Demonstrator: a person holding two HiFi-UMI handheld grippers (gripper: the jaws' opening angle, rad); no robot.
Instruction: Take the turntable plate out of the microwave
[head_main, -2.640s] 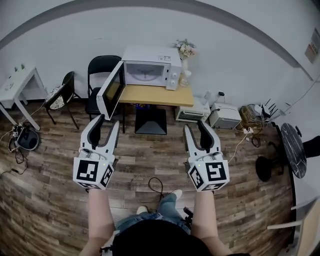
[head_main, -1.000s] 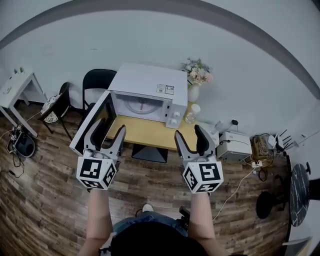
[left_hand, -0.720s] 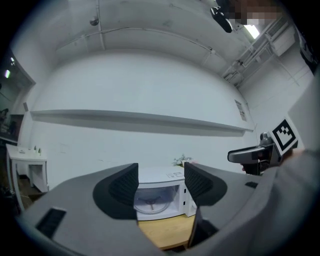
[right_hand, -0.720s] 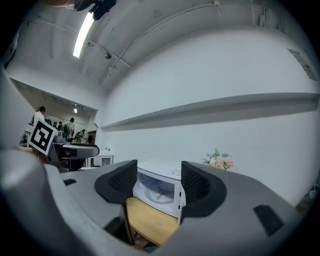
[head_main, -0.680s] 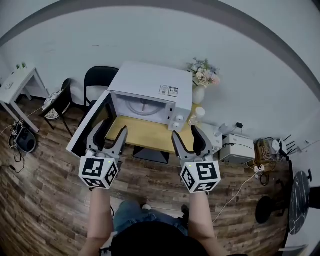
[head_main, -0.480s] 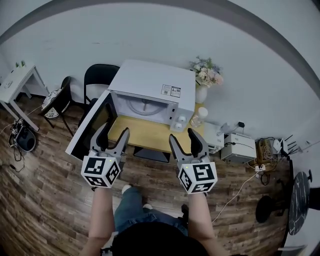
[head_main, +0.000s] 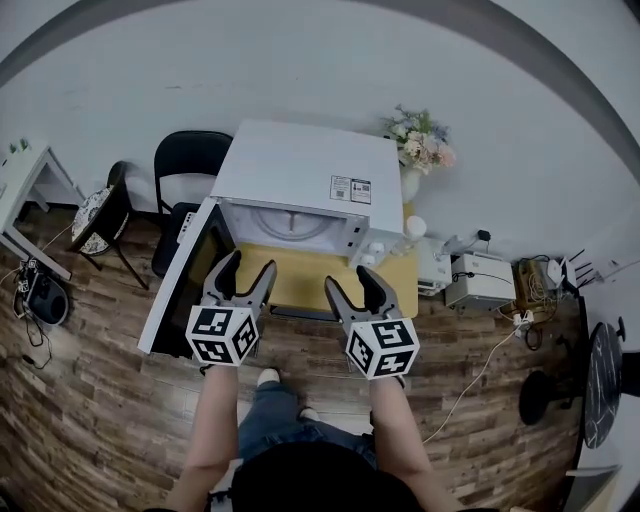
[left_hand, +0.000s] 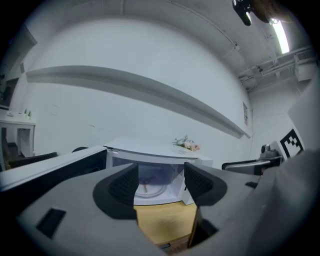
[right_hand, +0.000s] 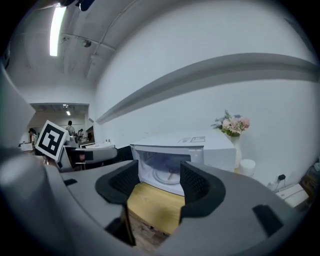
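holding the left gripper (head_main: 248, 266) and the right gripper (head_main: 350, 281) side by side above the near edge of the wooden table (head_main: 300, 285), both aimed at the white microwave (head_main: 300, 170) with its door (head_main: 185, 290) swung open to the left. keeping the left jaws apart with nothing between them, and the right jaws apart and empty too, though just drawn a little closer together. leaving the turntable plate (head_main: 296, 226) flat on the floor of the microwave's cavity, well apart from the 2 grippers.

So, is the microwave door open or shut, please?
Open: the door stands swung out to the left, and the turntable plate shows inside the microwave.
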